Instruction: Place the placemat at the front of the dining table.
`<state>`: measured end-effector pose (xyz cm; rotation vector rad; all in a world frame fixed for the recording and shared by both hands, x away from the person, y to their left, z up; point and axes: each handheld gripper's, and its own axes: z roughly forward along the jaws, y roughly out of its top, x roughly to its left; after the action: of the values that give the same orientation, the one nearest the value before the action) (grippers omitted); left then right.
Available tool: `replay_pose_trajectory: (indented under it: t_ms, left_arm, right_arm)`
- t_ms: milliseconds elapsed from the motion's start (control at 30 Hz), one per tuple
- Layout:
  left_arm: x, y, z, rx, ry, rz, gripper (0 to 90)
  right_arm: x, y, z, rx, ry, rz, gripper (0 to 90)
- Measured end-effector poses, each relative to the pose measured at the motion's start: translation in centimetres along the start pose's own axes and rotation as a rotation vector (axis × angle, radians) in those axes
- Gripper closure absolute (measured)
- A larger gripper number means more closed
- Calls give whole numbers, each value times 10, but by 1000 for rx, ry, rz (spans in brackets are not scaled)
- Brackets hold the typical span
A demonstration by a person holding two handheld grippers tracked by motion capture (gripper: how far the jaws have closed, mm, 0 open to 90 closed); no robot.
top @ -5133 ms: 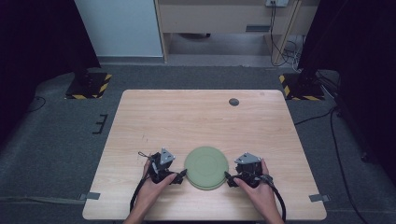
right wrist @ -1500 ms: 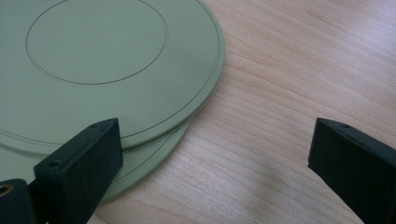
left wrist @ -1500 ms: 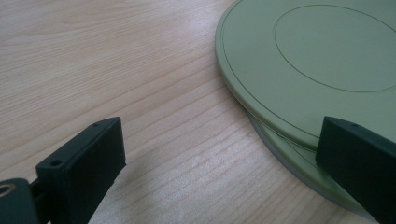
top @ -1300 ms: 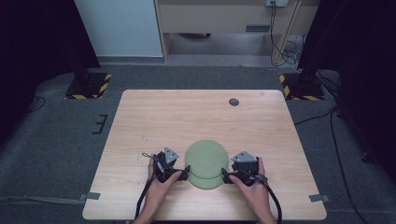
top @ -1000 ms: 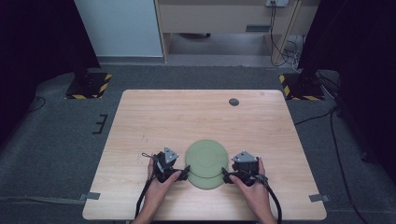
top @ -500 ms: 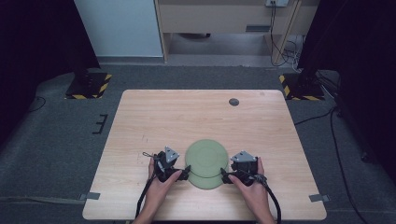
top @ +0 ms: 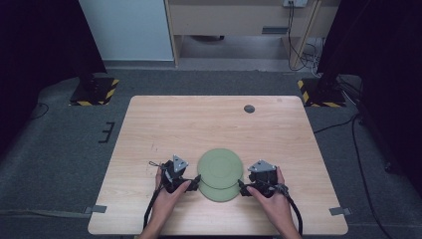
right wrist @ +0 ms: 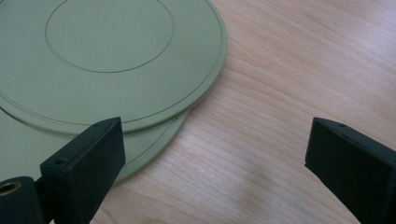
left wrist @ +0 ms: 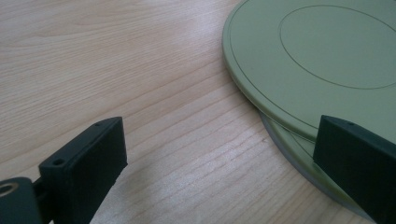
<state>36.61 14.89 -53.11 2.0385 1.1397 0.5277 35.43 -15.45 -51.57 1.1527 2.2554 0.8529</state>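
- Green plates — two of them, the top plate [top: 220, 167] lying shifted off the lower plate [top: 219, 191] — sit near the front edge of the wooden table [top: 199, 119].
- Left gripper [top: 194, 180] rests beside the stack, jaws spread wide, holding nothing.
- Right gripper [top: 242, 186] flanks the other side — jaws equally wide, empty.
- A dark round disc [top: 249, 108] sits far back.
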Motion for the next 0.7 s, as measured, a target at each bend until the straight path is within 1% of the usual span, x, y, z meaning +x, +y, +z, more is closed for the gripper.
replay_pose_trajectory:
  t_ms: [33,100,133,233,333,367,400,467,533,633,667,700]
  left_arm:
    - [1,0,-1,0,0,0,20]
    - [1,0,-1,-3,-1,-3,20]
    - [2,0,-3,-4,-1,-5,20]
    - [2,0,-3,-3,-6,-5,21]
    - [2,0,-4,-1,-10,-2,21]
    - [2,0,-4,-1,-10,-2,21]
    - [1,0,-5,-1,-12,-1,21]
    - [1,1,-7,-2,-14,0,21]
    - [1,1,-7,-2,-15,0,21]
    - [1,0,-7,0,-18,-1,21]
    - [1,0,-7,1,-19,-1,21]
    - [1,0,-7,1,-19,-1,21]
  right_arm:
    - [-2,1,0,4,4,-12,51]
    - [-4,2,0,12,5,-15,51]
    - [-10,7,-1,27,15,-30,72]
    - [-16,16,-3,36,27,-35,65]
    - [-22,33,-5,58,30,-76,75]
    - [-22,33,-5,58,30,-76,75]
    - [-24,44,-6,67,31,-102,79]
    - [-26,55,-8,74,36,-132,87]
    - [-26,63,-7,84,39,-151,91]
    - [-25,77,-3,118,46,-192,106]
    - [-24,80,0,131,50,-200,110]
    - [-24,80,0,131,50,-200,110]
